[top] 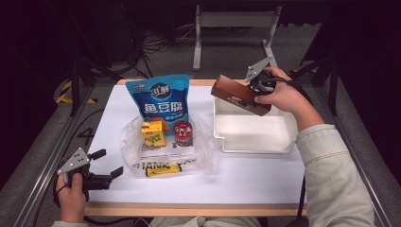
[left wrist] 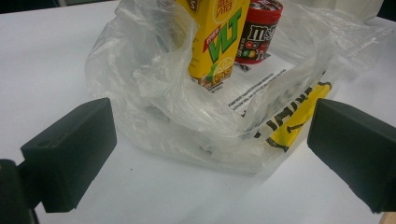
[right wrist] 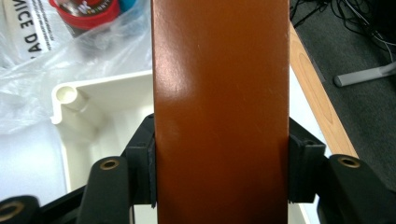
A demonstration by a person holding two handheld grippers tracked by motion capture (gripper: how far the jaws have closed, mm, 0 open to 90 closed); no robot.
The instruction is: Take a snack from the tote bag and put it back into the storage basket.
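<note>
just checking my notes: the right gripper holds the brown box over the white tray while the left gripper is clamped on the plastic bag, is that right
One thing is off. The left gripper is not clamped on the plastic bag: the left gripper view shows its jaws wide open, short of the bag, with nothing between them. The rest stands: the right gripper holds the brown box over the white tray.

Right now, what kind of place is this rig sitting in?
Likely a lab or data-collection workshop, not a home: the table sits on metal frame rails, loose cables trail over grey carpet behind it, and a person works handheld grippers over staged snacks.
</note>
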